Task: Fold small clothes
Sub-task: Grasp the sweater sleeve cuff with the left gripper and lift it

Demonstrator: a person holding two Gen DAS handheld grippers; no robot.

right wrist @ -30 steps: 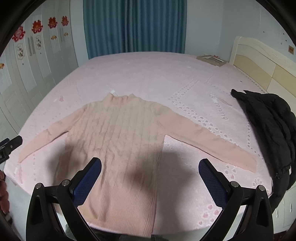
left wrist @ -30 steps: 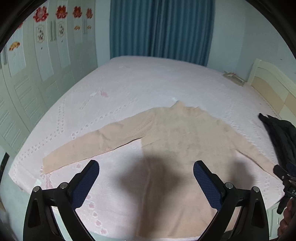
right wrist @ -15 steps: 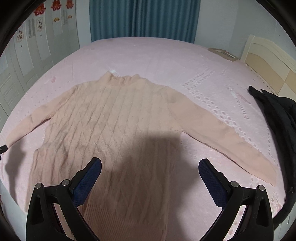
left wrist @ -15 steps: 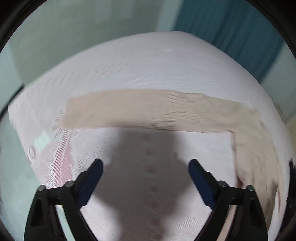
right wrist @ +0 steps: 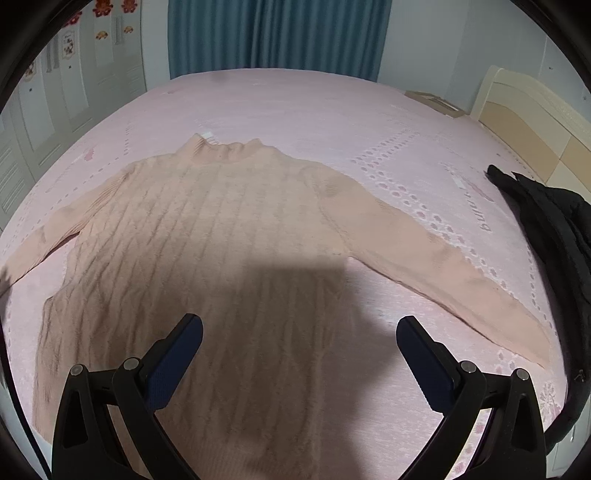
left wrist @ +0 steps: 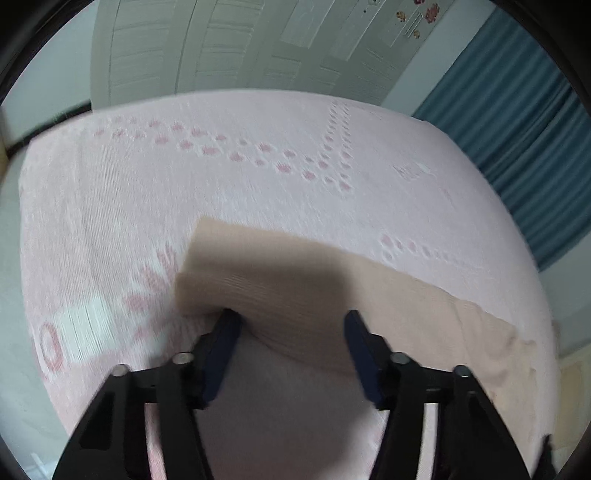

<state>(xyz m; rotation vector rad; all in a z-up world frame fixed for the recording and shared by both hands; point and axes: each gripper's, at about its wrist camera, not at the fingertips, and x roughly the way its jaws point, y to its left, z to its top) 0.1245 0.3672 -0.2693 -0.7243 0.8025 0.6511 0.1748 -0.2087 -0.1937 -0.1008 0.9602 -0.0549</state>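
Nearest to me, my left gripper (left wrist: 291, 325) sits low over the cuff end of the sweater's left sleeve (left wrist: 280, 280), its jaws partly open with the ribbed cuff lying across the gap between them; the near fingertip (left wrist: 227, 321) looks to be at or just under the sleeve's near edge, though motion blur keeps me from saying whether any fabric is pinched yet, so I judge nothing is held. The sleeve's long axis runs from that cuff away to my right and slightly toward me, back to the sweater body, roughly crosswise to the line of my fingers, so I think the jaws would close along the sleeve rather than over its edge. My right gripper (right wrist: 299, 332) hangs wide open and empty above the lower body of the beige sweater (right wrist: 207, 236), which lies flat and face-up on the pink bedspread (right wrist: 295, 107), hem toward me and collar away. From here the right sleeve (right wrist: 436, 266) slants off to the right, its cuff well apart from these jaws, near the black jacket (right wrist: 546, 221) at the bed's side. So the left hand is far the nearer to its sleeve, and I judge the coming move to be gripping that cuff and carrying it inward across the body. Beyond stand the teal curtain (right wrist: 277, 33) and the headboard (right wrist: 524, 122).
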